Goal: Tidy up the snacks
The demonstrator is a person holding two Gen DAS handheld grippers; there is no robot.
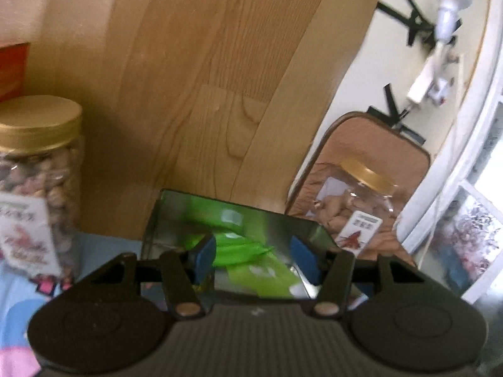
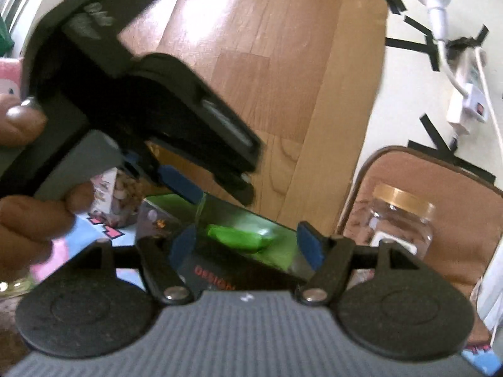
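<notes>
Green snack packets (image 1: 242,248) lie in a shiny metal-walled box (image 1: 176,213) at lower centre of both views. The left gripper (image 1: 253,257) and right gripper (image 2: 248,245) both hang over it with jaws apart, nothing pinched. The step looks like loading this box. A gold-lidded nut jar (image 1: 37,169) stands at left, another jar (image 1: 358,201) sits at right on a brown padded chair (image 1: 405,160); next likely calls for reaching one.

We seem to be in a home: a wood-plank floor (image 1: 220,78), a padded brown chair seat (image 2: 440,194), a cartoon-print cloth (image 1: 19,298) on the surface, gold-lidded snack jars (image 1: 37,157), and a white power strip (image 2: 465,103) by the wall.
</notes>
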